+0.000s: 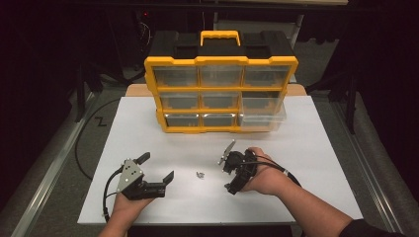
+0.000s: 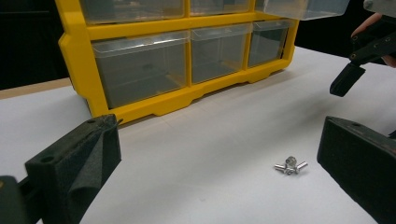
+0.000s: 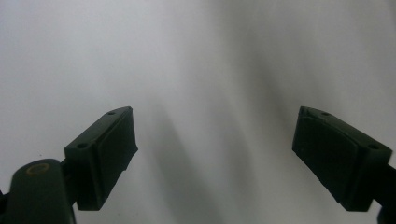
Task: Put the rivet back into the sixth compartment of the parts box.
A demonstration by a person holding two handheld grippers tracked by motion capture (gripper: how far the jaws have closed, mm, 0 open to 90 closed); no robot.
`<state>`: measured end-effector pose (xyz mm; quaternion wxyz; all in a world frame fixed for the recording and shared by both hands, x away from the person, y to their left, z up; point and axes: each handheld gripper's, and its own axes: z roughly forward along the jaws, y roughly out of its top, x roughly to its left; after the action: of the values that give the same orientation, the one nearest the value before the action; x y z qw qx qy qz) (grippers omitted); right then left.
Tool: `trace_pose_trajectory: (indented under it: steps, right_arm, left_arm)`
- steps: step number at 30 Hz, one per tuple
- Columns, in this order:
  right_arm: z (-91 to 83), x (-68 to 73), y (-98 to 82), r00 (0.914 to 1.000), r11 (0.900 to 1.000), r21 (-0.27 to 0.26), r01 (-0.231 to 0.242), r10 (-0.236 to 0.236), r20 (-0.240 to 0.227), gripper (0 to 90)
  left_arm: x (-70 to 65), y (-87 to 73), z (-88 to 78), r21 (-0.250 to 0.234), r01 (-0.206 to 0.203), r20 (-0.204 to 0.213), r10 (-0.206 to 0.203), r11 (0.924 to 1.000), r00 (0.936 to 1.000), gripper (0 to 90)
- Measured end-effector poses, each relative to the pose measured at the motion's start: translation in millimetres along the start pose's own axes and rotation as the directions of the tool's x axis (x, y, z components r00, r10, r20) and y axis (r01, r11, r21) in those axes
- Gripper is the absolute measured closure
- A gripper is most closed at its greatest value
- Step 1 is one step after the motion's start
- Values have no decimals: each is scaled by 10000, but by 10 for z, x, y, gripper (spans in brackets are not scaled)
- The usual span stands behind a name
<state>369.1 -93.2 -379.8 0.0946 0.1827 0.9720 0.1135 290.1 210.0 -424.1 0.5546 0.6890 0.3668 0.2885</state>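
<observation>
Silver screws (image 1: 200, 175) lie in a small cluster on the white table (image 1: 306, 148), between your two grippers and touching neither. In the left gripper view they sit low and to the right (image 2: 290, 166), just inside the right-hand jaw; how many there are is hard to tell, perhaps three or four. Your left gripper (image 1: 158, 168) rests low over the table with its jaws spread wide and nothing between them, aimed toward the screws. Your right gripper (image 1: 228, 174) is tipped down at the table to the right of the screws, and its own view looks onto bare white surface between two parted jaws (image 3: 215, 154) that grip nothing. Behind the screws, at the far side of the table, stands the yellow and black drawer cabinet (image 1: 221, 61), whose lower right clear drawer (image 1: 262, 116) is pulled partly out.
</observation>
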Motion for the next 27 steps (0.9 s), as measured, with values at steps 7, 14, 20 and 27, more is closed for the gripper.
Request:
trace_pose_trajectory:
  steps: [7, 14, 20, 27]
  right_arm:
    - [9, 27, 144, 9992, 9994, -20, 337, -338, -207, 212]
    - [32, 75, 288, 9969, 9972, -107, 736, -739, -280, 297]
    - [68, 128, 382, 9934, 9941, -195, 1072, -1079, -387, 423]
    - [104, 168, 492, 9879, 9903, -267, 1364, -1380, -702, 534]
  left_arm:
    - [3, 1, -7, -8, 10, -20, -10, 10000, 10000, 4]
    - [3, 2, -15, -34, 22, -35, -22, 10000, 10000, 4]
    - [8, 2, -18, -34, 18, -19, -18, 10000, 10000, 4]
    - [10, 4, -22, -66, 39, -21, -39, 10000, 10000, 4]
